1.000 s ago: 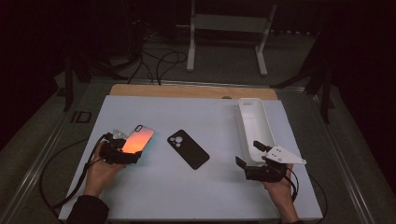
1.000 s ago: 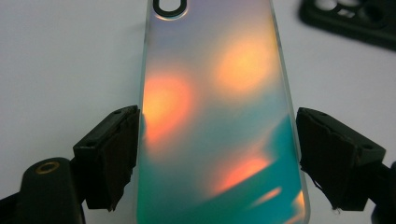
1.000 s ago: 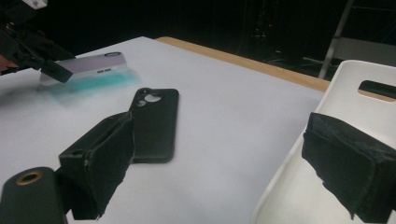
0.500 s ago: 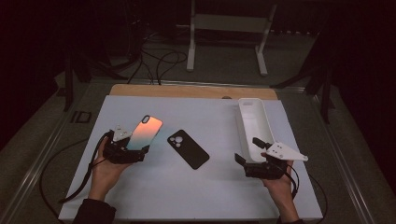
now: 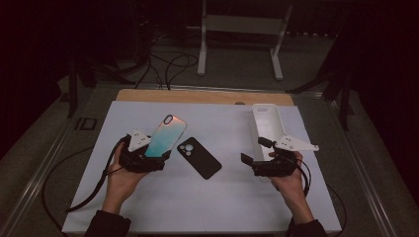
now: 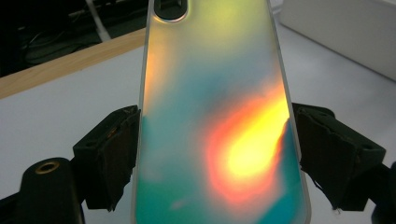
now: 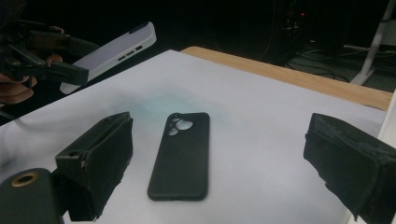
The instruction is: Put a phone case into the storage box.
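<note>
An iridescent phone case [image 5: 165, 136] is raised off the white table, its camera hole at the far end. My left gripper [image 5: 158, 155] is shut on its lower part. In the left gripper view both pads press the edges of the case [image 6: 215, 116], which glows orange and teal, between the left gripper's [image 6: 215, 158] jaws. A black phone case [image 5: 199, 157] lies flat mid-table, camera cutouts up. My right gripper [image 5: 254, 151] hovers right of it, open and holding nothing. In the right gripper view the black case [image 7: 180, 154] lies ahead of the wide-apart jaws of the right gripper [image 7: 219, 163].
A white oblong tray [image 5: 267, 121] stands at the table's right, just behind my right gripper. A wooden strip [image 5: 197, 96] borders the table's far edge. Cables and a white stand [image 5: 239, 29] lie beyond on the floor. The left hand with its case [image 7: 107, 51] is at the right gripper view's upper left.
My left gripper has lifted the iridescent case and carried it right, toward the black case; its sheen went from orange to teal. My right gripper rose slightly.
</note>
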